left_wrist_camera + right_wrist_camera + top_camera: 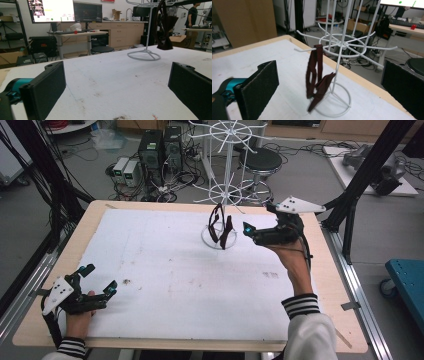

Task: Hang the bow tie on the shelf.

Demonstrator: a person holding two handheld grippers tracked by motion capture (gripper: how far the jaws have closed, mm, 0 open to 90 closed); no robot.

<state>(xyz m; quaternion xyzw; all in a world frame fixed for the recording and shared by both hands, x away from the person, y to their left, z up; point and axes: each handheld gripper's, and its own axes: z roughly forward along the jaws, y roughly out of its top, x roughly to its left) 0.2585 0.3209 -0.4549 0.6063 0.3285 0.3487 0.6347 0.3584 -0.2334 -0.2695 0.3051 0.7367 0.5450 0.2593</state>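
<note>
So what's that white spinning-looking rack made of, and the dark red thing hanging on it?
The rack looks like thin metal wire with a glossy white coating: slim rods, welded-looking joints, a ring base. The dark red item appears to be soft fabric, perhaps a strappy garment or mask; it droops limply from one prong and has a matte surface. Exactly what it is stays unclear.

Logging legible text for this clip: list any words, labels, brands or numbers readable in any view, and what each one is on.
None can be read.
Bright monitor behind the table: rows of small text, too blurred to read.
Dark monitor beside it: content too dim to make out.
Red sign on the back wall: cut off at the frame edge, unreadable.
Left gripper, right gripper, dark red strap: no markings visible.
</note>
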